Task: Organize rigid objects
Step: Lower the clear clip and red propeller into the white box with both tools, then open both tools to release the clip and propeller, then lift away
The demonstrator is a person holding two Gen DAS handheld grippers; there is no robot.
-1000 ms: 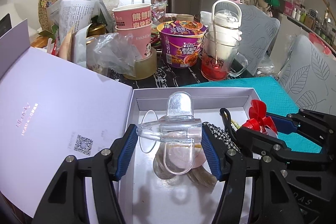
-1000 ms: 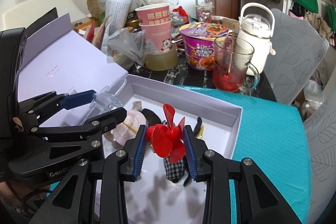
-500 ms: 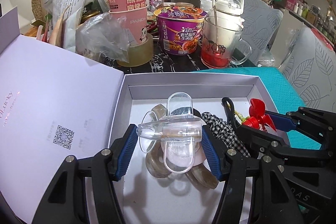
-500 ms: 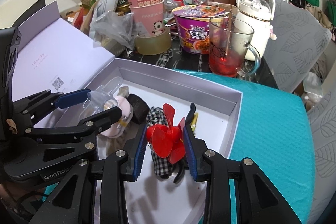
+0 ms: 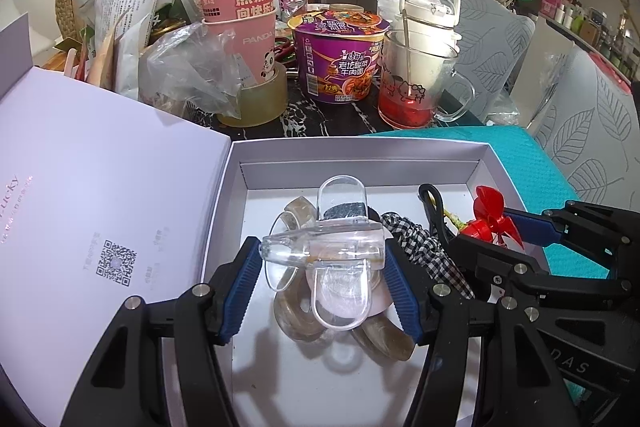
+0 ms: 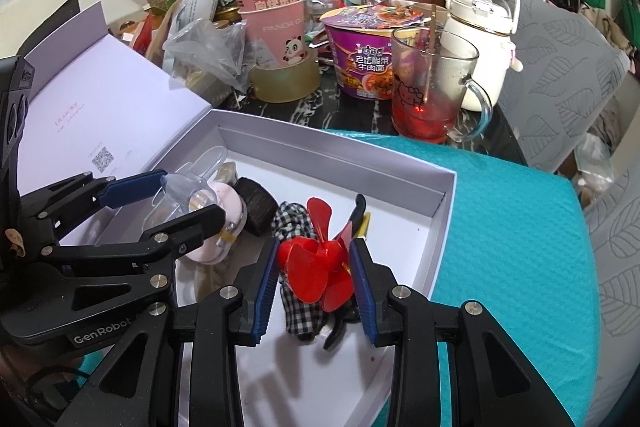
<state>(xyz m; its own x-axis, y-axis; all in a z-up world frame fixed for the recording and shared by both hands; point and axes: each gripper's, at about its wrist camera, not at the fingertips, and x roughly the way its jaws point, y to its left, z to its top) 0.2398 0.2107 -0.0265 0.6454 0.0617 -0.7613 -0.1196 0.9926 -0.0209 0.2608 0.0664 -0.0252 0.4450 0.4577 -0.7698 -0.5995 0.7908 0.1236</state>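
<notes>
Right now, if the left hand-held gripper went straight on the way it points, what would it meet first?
Probably the pale pink round case in the white box, directly beneath the clear plastic hair clip it holds; depth is uncertain.

The clear plastic clip (image 5: 324, 259) looks glossy and smooth. The red propeller (image 6: 320, 267) is shiny plastic. The white box (image 5: 360, 157) is matt cardboard. A checked scrunchie (image 6: 298, 311) is soft cloth. The teal mat (image 6: 516, 227) has a dimpled texture. The mug (image 6: 436, 87) is clear glass.

Behind the box, two stacked pink paper cups (image 5: 244, 27) stand inside a tape roll (image 5: 256, 99), beside a purple noodle bowl (image 5: 340, 55), a glass mug (image 5: 416, 79) and a white kettle (image 6: 480, 31).
</notes>
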